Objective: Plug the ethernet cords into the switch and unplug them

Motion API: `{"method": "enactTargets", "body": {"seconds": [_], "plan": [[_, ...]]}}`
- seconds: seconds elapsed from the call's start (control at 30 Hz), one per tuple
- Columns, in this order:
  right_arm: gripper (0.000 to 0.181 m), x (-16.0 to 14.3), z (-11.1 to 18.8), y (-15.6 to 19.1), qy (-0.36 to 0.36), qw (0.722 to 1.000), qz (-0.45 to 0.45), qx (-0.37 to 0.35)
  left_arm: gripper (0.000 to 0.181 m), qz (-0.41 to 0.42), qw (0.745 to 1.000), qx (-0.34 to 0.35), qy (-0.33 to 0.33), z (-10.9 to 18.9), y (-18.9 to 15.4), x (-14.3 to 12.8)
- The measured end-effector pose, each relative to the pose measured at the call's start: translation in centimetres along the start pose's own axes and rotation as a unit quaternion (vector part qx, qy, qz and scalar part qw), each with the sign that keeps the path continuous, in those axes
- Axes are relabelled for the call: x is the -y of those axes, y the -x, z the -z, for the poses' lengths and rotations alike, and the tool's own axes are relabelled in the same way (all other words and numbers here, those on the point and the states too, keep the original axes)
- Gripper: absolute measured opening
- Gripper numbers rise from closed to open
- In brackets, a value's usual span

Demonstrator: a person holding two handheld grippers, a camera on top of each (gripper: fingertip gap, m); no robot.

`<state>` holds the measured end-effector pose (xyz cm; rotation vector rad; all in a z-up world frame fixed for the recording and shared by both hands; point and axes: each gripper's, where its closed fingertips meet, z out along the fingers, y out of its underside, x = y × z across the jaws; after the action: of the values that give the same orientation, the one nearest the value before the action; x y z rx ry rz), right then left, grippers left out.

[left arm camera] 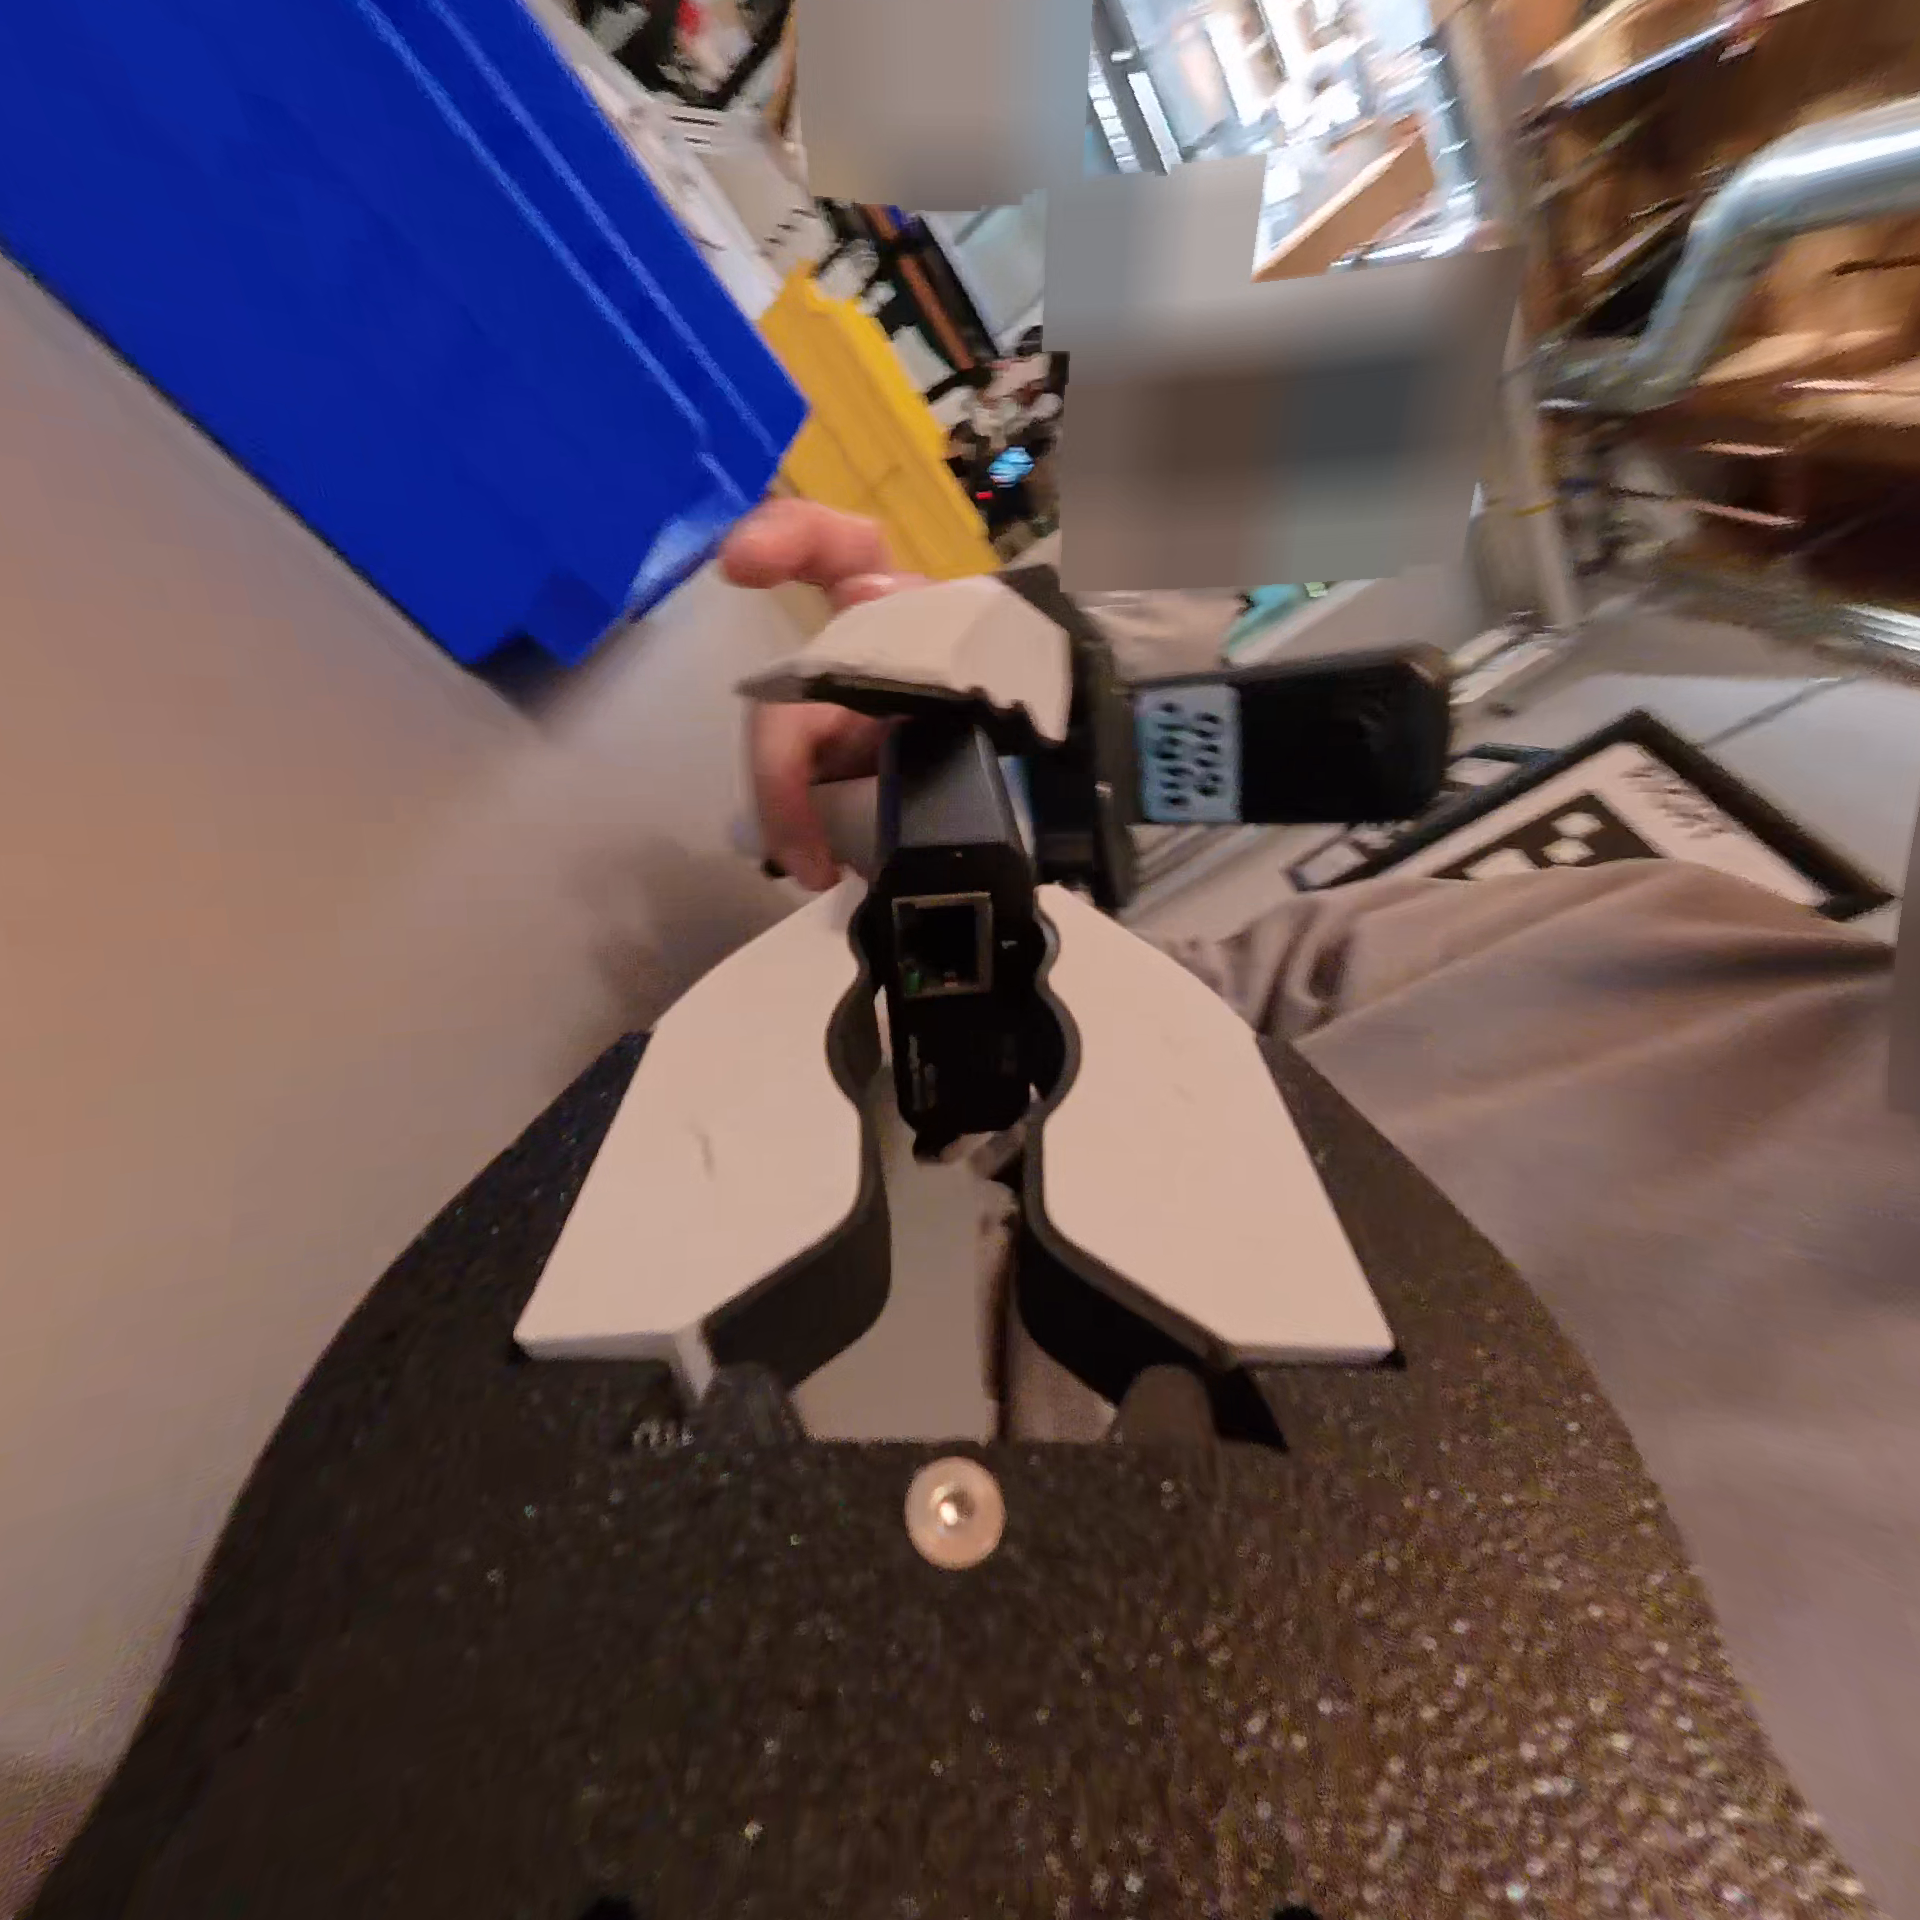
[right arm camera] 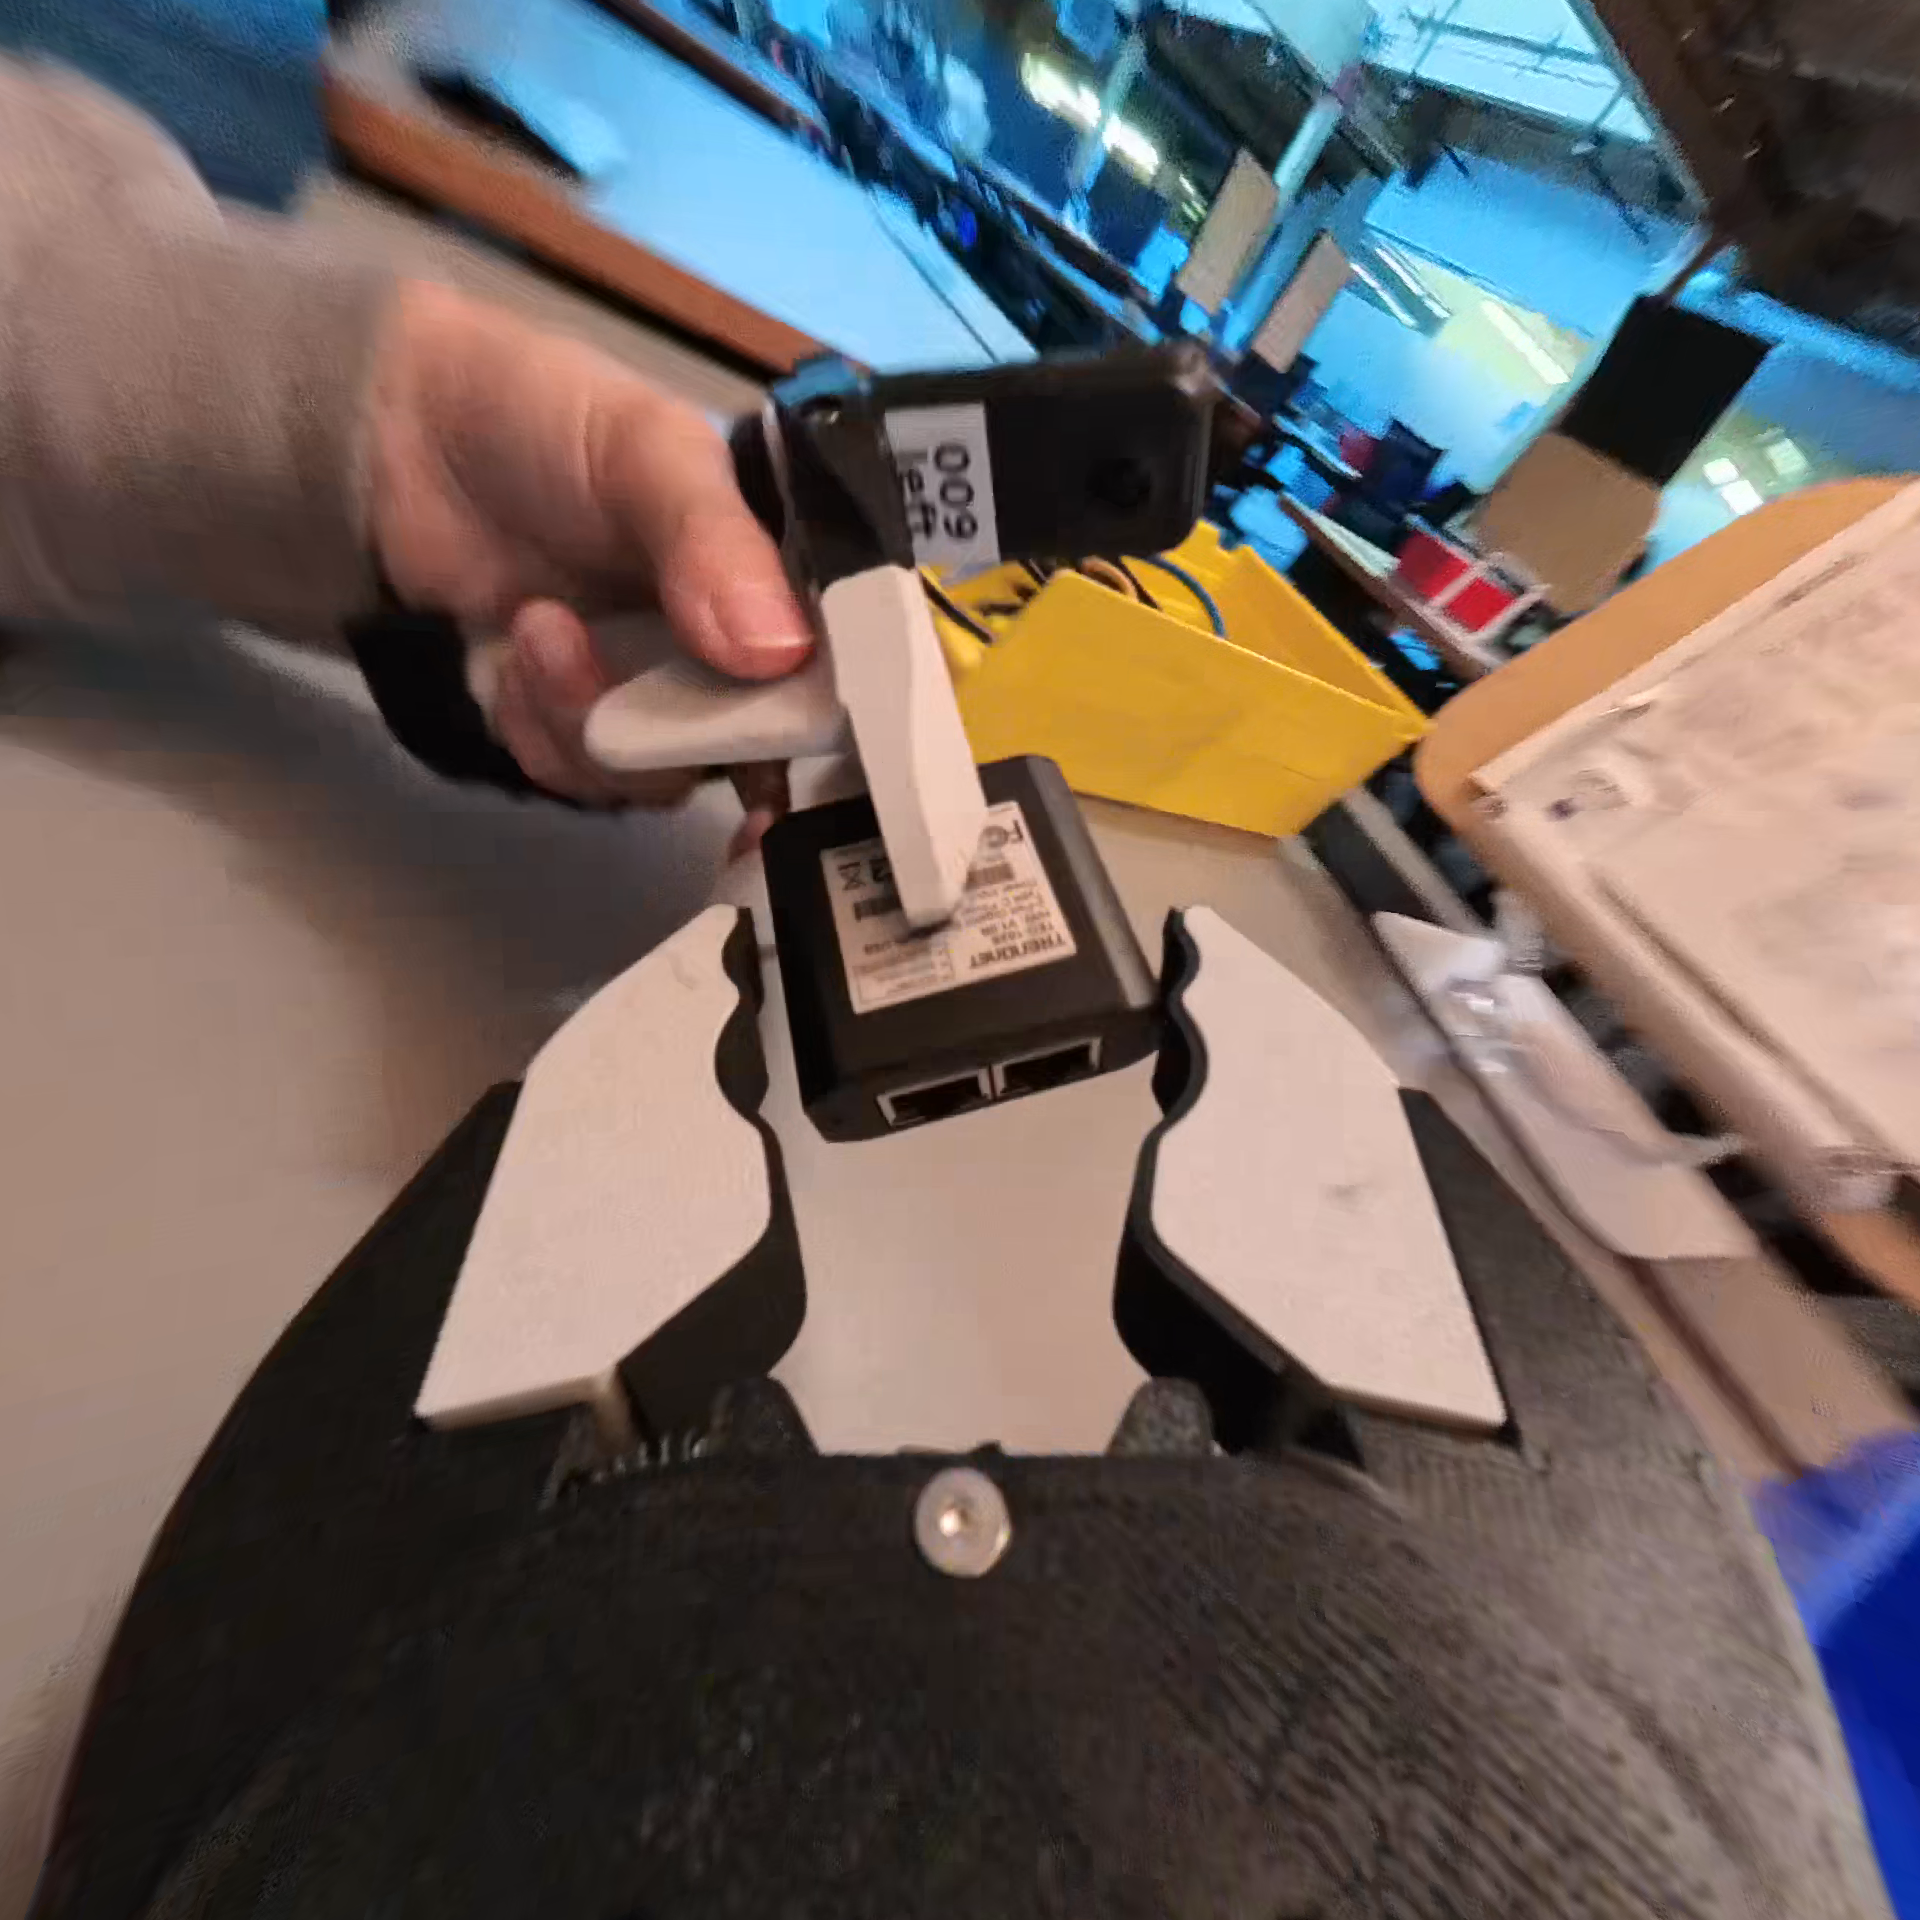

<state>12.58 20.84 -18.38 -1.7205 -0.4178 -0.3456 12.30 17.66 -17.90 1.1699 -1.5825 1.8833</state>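
A small black switch (left arm camera: 951,1039) is clamped between the white fingers of my left gripper (left arm camera: 951,904), with one port facing the camera. In the right wrist view the switch (right arm camera: 966,997) is held up off the table and shows two empty ports toward me. My right gripper (right arm camera: 956,914) is open, its fingers standing either side of the switch's near end without pressing on it. The left gripper's finger (right arm camera: 904,748) comes down onto the switch's labelled face, with a hand (right arm camera: 582,540) behind it. No cord is plugged into the ports I can see.
A blue bin (left arm camera: 364,312) and a yellow bin (left arm camera: 862,416) stand on the grey table; the yellow bin (right arm camera: 1164,686) holds loose wires. A white box (right arm camera: 1714,779) lies at the right. A grey sleeve (left arm camera: 1558,1143) and a black-and-white marker board (left arm camera: 1558,831) lie to the right. Left and right tips are no more than a few centimetres apart.
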Motion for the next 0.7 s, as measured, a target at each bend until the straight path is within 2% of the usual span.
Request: {"method": "enactTargets", "body": {"seconds": [0.07, 0.2, 0.33, 0.43, 0.57, 0.67, 0.7], "plan": [[0.078, 0.3, 0.1, 0.6, -0.033, 0.998, -0.045, 0.03, 0.023, 0.011, 1.0, -0.024, 0.008, -0.3, -0.6, -0.3], [0.073, 0.9, 0.5, 0.5, -0.063, 0.997, -0.028, 0.021, 0.023, 0.032, 0.999, -0.033, 0.012, -0.4, -1.1, -0.4], [0.072, 0.5, 0.4, 0.5, -0.055, 0.998, -0.005, 0.014, 0.023, 0.052, 0.998, -0.027, 0.022, -0.5, -1.0, -0.7], [0.079, 0.3, 0.3, 0.8, -0.054, 0.998, 0.014, 0.016, 0.023, 0.063, 0.997, -0.031, 0.038, -0.9, -1.0, -1.3], [0.082, 0.5, 0.6, 1.7, -0.067, 0.996, 0.008, 0.055, 0.023, 0.057, 0.995, -0.026, 0.077, -1.3, -1.1, -2.5], [0.092, 0.8, 0.8, 2.4, -0.072, 0.994, 0.011, 0.084, 0.023, 0.052, 0.993, -0.031, 0.105, -1.4, -1.5, -3.2], [0.089, 0.8, 0.8, 2.8, -0.071, 0.993, 0.015, 0.094, 0.023, 0.052, 0.993, -0.03, 0.105, -1.5, -1.5, -3.3]]}}
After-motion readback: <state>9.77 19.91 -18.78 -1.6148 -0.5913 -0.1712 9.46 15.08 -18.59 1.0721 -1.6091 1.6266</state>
